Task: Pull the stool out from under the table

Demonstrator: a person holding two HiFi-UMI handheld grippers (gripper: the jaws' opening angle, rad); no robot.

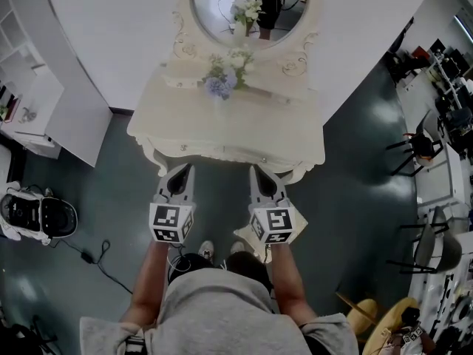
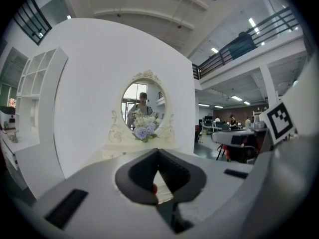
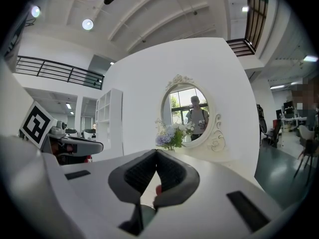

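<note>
In front of the table [image 1: 166, 120], side by side, left tongs [image 1: 182, 174] and right tongs [image 1: 260, 176], both clenched, empty.

Your table [image 1: 222, 135] looks like cream-painted wood, smooth with a soft sheen and carved trim, and its mirror [image 1: 222, 6] is clear glass. The floor [image 1: 355, 168] under you is dark, smooth and glossy enough to throw back the ceiling lights, while the wall [image 1: 111, 28] behind is matt white. Your left gripper [image 1: 183, 170] and right gripper [image 1: 256, 171] have matt pale-grey plastic shells, with dark ribbed pads [image 2: 174, 171] that look rubbery. Your shirt [image 1: 214, 309] is grey cloth
</note>
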